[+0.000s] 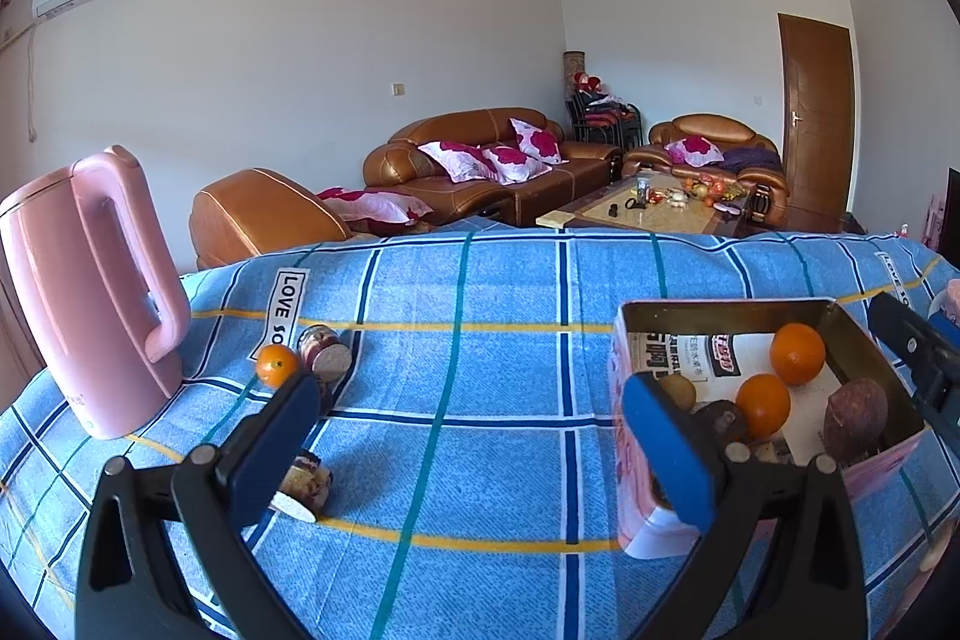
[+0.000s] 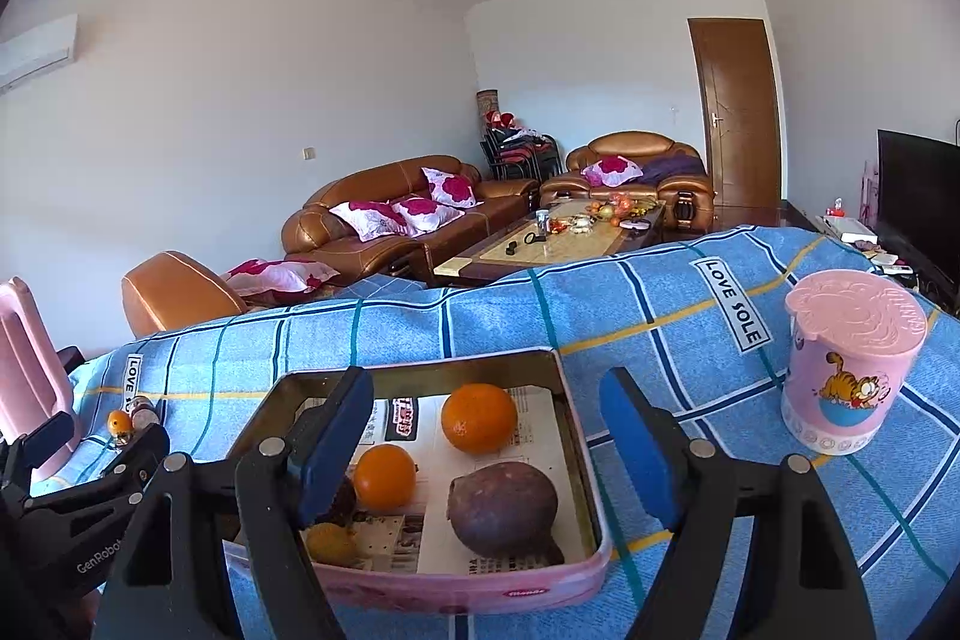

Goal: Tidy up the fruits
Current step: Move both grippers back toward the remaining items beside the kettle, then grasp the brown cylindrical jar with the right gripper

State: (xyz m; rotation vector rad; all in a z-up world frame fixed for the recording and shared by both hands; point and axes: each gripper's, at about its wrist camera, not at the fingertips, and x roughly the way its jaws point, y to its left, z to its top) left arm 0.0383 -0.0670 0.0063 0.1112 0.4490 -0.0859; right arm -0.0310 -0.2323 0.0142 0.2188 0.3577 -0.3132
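The right finger of the left gripper (image 1: 471, 436) is covering the near-left corner of the pink tin (image 1: 636, 514), partly hiding a kiwi (image 1: 679, 390) and a dark fruit (image 1: 723, 421); its left finger is overlapping a jar (image 1: 303, 484); the kettle (image 2: 24, 358) is being cut off by the right view's edge; items on the far coffee table (image 1: 636, 214) are staying too small to identify.

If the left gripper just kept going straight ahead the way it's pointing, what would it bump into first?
Probably nothing on the table. The left gripper is open and aims at bare blue checked cloth, between the small orange to its left and the pink tin to its right. Depth is hard to judge here.
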